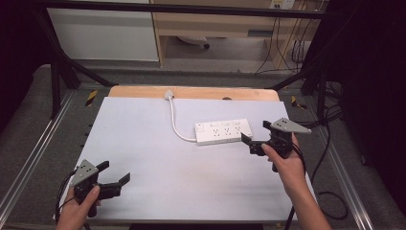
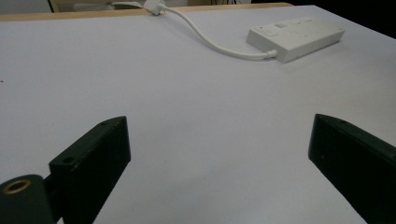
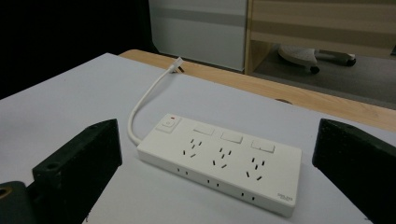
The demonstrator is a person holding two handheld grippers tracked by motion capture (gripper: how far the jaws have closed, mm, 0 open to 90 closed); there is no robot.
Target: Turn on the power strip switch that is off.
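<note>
A white power strip [image 1: 223, 132] lies flat on the white table top [image 1: 158, 163], right of centre. It has a switch with a red light and three socket groups [image 3: 223, 157]. Its white cable [image 1: 175, 120] curves to a plug [image 1: 168, 95] at the far edge. My right gripper [image 1: 255, 131] hovers just right of the strip, open, and its jaws frame the strip [image 3: 218, 140] without touching it. Near the front left corner my left gripper [image 1: 115, 172] is open and empty. In the left gripper view the wide-apart jaws [image 2: 219, 154] point over bare table towards the strip [image 2: 295, 37].
A wooden strip [image 1: 191, 92] borders the table's far edge. Black frame bars [image 1: 57, 62] stand around the table, and cables [image 1: 330, 191] hang at the right. Beyond are a white cabinet [image 1: 103, 33] and a wooden shelf [image 1: 215, 24].
</note>
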